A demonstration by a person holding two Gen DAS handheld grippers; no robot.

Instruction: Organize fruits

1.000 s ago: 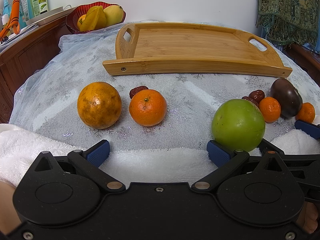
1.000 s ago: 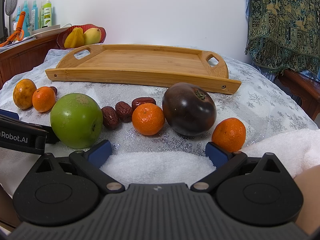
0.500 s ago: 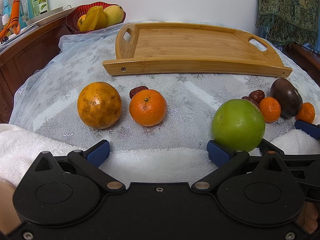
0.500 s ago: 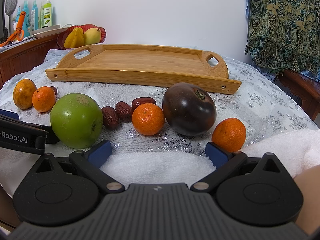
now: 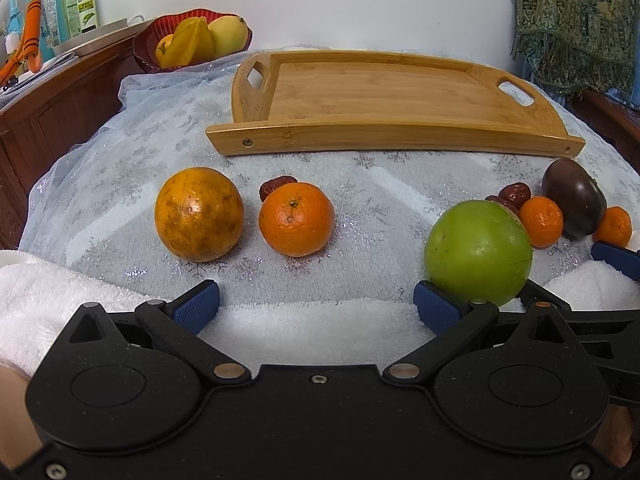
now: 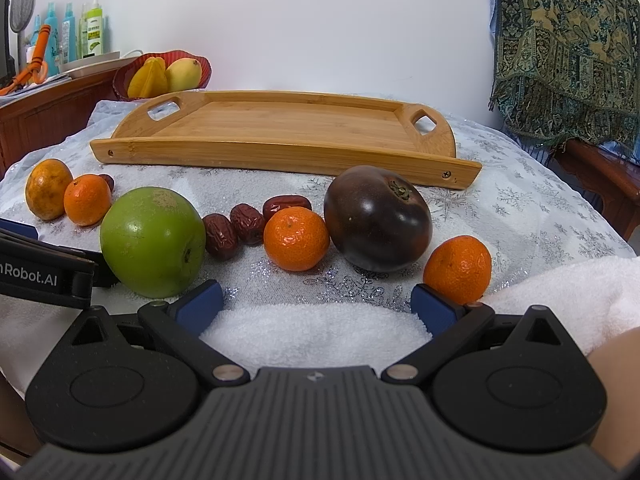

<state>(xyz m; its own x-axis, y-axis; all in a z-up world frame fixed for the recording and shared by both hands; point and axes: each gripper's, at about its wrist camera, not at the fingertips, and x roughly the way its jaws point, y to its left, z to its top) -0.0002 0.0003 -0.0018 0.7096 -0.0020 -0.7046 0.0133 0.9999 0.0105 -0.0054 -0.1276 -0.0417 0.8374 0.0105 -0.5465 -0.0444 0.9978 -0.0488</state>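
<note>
Both claws, left claw (image 5: pixel 316 304) and right claw (image 6: pixel 316 300), are resting apart, gripping nothing. Fruit is lying loose at mid-frame; the bamboo tray (image 6: pixel 280 120) behind is sitting empty, presumably awaiting it.

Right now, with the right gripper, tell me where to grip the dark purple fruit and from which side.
Grip the dark purple fruit across its widest middle, coming straight in from the near side with the open right gripper. It lies tilted, its calyx up and to the right. The mandarin crowds its left flank and another mandarin sits near its right, so probably lift slightly, keeping the fingers above them.
</note>
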